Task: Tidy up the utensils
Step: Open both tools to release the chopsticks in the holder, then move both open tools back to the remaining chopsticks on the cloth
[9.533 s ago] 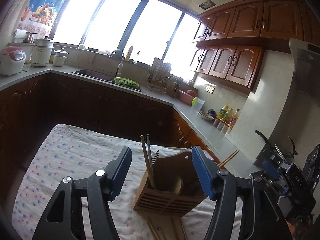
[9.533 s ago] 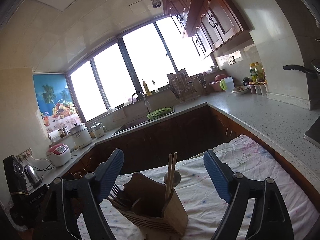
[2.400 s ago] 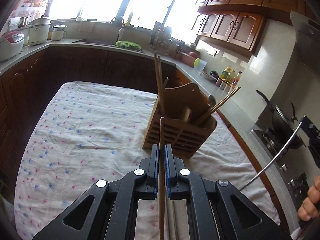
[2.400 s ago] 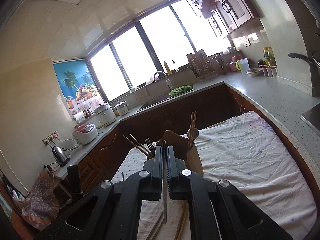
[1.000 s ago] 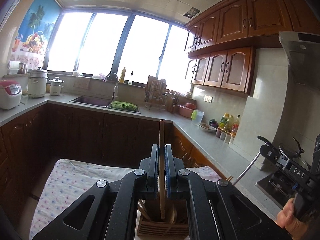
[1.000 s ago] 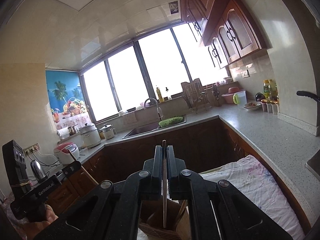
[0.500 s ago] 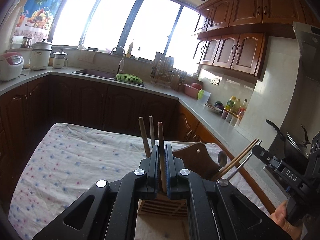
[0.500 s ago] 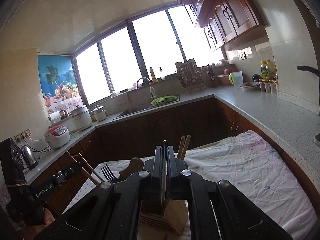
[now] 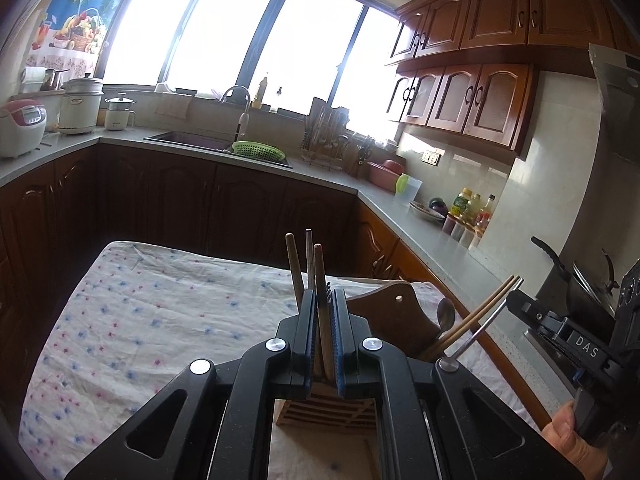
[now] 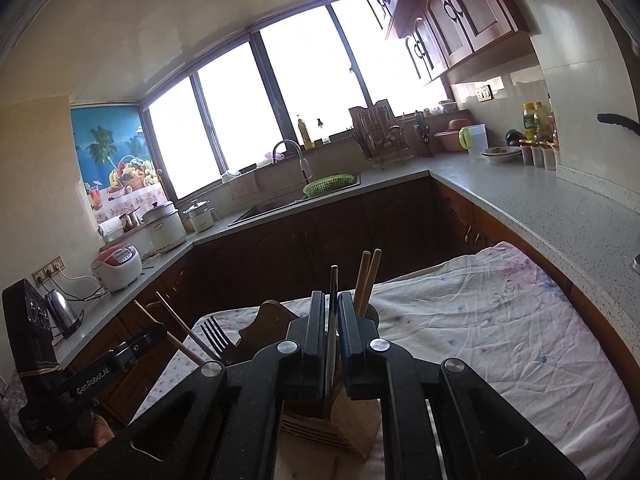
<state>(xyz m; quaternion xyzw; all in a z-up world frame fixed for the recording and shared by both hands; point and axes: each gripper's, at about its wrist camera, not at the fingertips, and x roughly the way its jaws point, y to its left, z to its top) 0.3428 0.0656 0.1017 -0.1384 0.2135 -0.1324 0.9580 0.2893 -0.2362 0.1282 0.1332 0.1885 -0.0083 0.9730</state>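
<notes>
Our left gripper (image 9: 325,300) and right gripper (image 10: 330,300) hide most of the wooden holder (image 9: 384,308); jaws just eased apart, chopstick (image 9: 320,280) and dark utensil (image 10: 333,280) loose between them

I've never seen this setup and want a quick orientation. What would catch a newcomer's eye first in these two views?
First, the black left gripper low in its view, jaws just easing apart around a wooden chopstick standing in the wooden utensil holder on the flowered cloth. The right gripper mirrors it, with a dark utensil between its jaws over the same holder. Behind, bright windows glare above the sink.
</notes>
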